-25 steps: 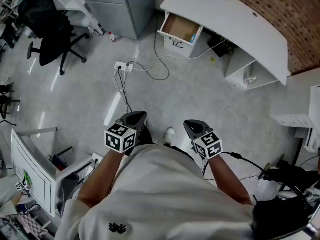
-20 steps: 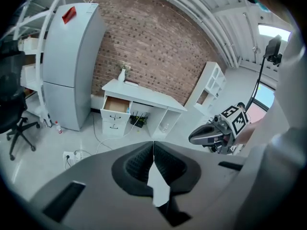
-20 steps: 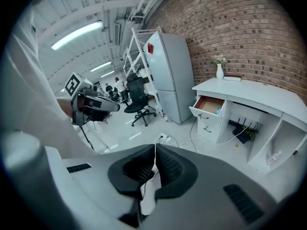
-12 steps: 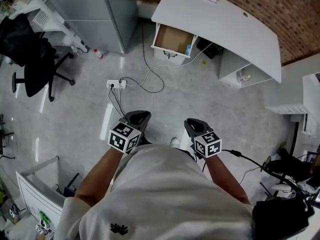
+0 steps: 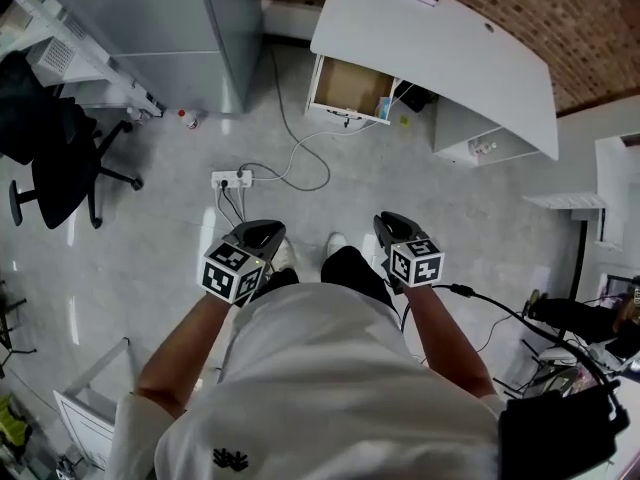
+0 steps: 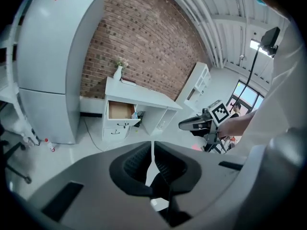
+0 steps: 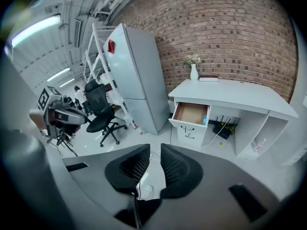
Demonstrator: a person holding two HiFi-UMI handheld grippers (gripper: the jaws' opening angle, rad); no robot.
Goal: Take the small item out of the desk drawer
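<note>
The white desk (image 5: 440, 48) stands across the room, its top drawer (image 5: 349, 86) pulled open. A small blue item (image 5: 385, 107) stands against the drawer's right side; it also shows as the blue item (image 7: 205, 120) in the right gripper view. Both grippers are held low in front of the person's body, far from the desk. My left gripper (image 5: 262, 231) has its jaws together with only a thin slit, nothing between them. My right gripper (image 5: 392, 221) is opening: a clear gap shows between its pads (image 7: 173, 165), and it holds nothing.
A power strip (image 5: 226, 179) with trailing cables lies on the grey floor between me and the desk. A tall grey cabinet (image 5: 180, 18) stands left of the desk, a black office chair (image 5: 55, 158) further left. Cables and gear sit at the lower right (image 5: 570, 328).
The person has stepped forward: the desk and drawer sit lower in the head view and the chair has slid left. Both grippers stay in front of the body.
</note>
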